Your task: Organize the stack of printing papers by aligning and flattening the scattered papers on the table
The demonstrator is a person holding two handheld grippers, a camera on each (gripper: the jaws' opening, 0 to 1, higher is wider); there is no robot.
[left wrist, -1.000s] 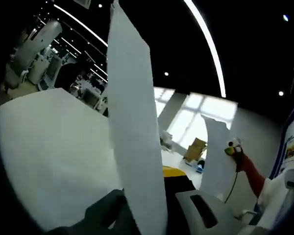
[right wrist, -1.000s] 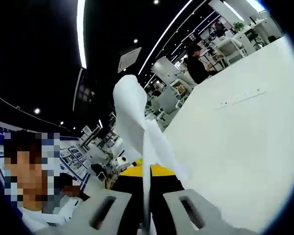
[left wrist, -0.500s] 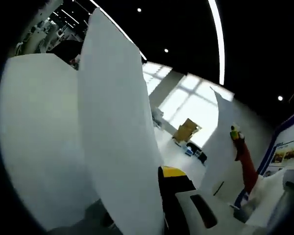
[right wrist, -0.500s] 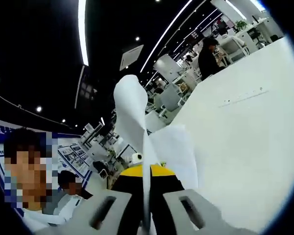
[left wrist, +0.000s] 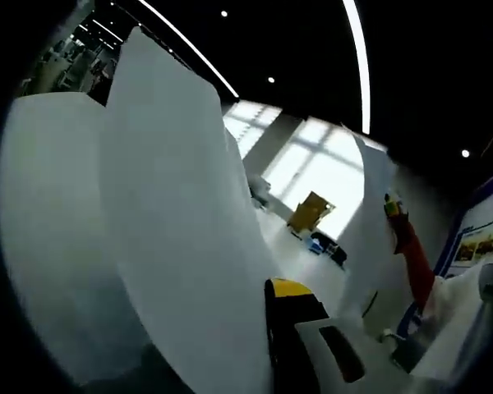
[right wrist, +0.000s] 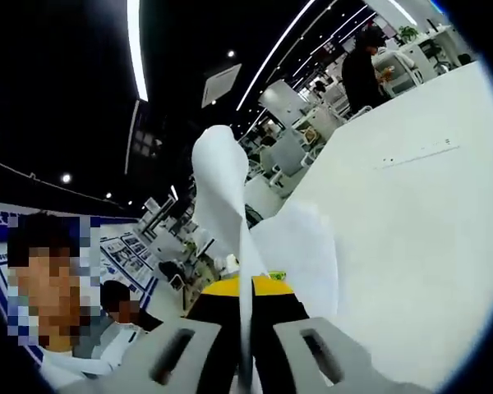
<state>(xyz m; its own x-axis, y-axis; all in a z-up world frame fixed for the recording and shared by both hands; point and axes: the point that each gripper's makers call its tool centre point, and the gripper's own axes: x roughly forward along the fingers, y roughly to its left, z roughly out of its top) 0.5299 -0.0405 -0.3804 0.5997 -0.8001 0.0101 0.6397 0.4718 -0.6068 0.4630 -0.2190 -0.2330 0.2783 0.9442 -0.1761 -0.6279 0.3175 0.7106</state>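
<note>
A broad white paper sheet [left wrist: 181, 238] rises from between the jaws of my left gripper [left wrist: 259, 361] and bows to the left, hiding the left jaw. The right jaw [left wrist: 337, 357] lies close against it, so the gripper is shut on the sheet. A second upright sheet [left wrist: 370, 230] stands further right. In the right gripper view, a paper sheet [right wrist: 222, 180] seen edge-on is pinched between the jaws of my right gripper [right wrist: 246, 357]. Another curled sheet [right wrist: 304, 246] hangs just behind it. The white table [right wrist: 411, 230] spreads to the right.
The white table top [left wrist: 41, 246] shows left of the held sheet. A red piece with a yellow-green tip [left wrist: 409, 254] stands beside the far sheet. A person [right wrist: 49, 287] is close on the left, and another person [right wrist: 366, 66] stands among distant desks.
In the left gripper view the held sheet has widened and bowed left, now covering the left jaw. In the right gripper view the second sheet has spread out beside the pinched one.
</note>
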